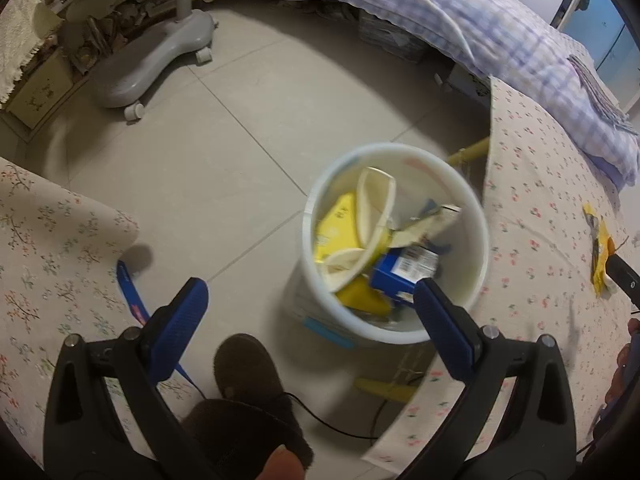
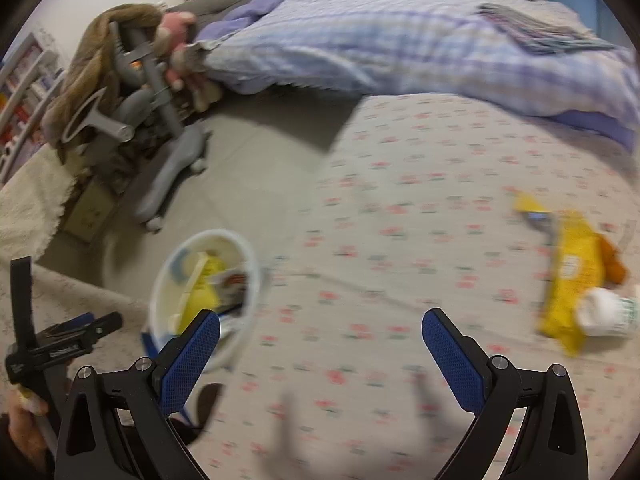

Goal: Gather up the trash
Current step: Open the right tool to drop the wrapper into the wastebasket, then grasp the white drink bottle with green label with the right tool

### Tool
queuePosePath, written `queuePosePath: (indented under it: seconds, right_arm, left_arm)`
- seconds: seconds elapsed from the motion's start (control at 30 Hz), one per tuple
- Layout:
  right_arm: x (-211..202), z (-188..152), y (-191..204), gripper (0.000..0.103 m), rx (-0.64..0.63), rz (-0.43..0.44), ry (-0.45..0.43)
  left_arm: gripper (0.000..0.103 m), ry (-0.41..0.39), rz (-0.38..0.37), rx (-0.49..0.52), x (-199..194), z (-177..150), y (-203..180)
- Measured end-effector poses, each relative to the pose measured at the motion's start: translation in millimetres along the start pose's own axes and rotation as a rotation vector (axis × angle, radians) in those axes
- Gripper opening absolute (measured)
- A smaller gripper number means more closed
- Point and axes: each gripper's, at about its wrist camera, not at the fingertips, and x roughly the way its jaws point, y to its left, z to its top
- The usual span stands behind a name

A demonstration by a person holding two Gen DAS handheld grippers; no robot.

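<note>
We see the left tool (image 1: pixel 310 300) wide open, nothing between its blue pads, hanging above the floor (image 1: pixel 224 160) and the white trash bin (image 1: pixel 472 216). The bin stands on the floor beside the edge of the floral-cloth worktop (image 1: pixel 532 208). Inside it: a yellow packet (image 1: pixel 336 220), cream banana-peel-like strips (image 1: pixel 374 200), a blue carton (image 1: pixel 396 276), some torn cardboard (image 1: pixel 432 222). A dark slipper (image 1: pixel 244 364) shows below the tool, with a thin black cable (image 1: pixel 320 420) next to it.

The right tool (image 2: pixel 320 334) is also wide open and empty, over the worktop (image 2: pixel 400 200); this view is blurred. On the worktop, to the right of that tool, lie a yellow wrapper (image 2: pixel 572 276), a white cup or bottle (image 2: pixel 608 312) touching the wrapper's lower end, and an orange-brown scrap (image 2: pixel 612 264) just beside it. The bin (image 2: pixel 248 252) shows left of the worktop edge. Behind: a bed with a checked purple quilt (image 2: pixel 400 40) and a grey wheeled chair base (image 1: pixel 156 60).
</note>
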Motion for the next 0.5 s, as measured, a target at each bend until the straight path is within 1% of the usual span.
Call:
queuePosePath:
  seconds: [0.1, 0.17, 0.37, 0.5]
  right_arm:
    - [-15.9, -3.0, -34.4, 0.102, 0.025, -0.085, -0.019]
    - [-25.5, -4.8, -58.1, 0.102, 0.059, -0.124, -0.03]
    - [-53.4, -17.6, -132.7, 0.102, 0.236, -0.163, -0.048]
    - [-61.4, -22.2, -171.6, 0.102, 0.345, -0.189, -0.061]
  left_arm:
    - [0.102, 0.002, -0.027, 0.01, -0.8, 0.1, -19.4]
    - [0.102, -0.003, -0.036, 0.03, -0.8, 0.2, -36.5]
    - [0.102, 0.011, -0.078, 0.094, 3.6, -4.7, -86.4]
    - [0.102, 0.021, -0.103, 0.143, 3.9, -6.3, -115.1]
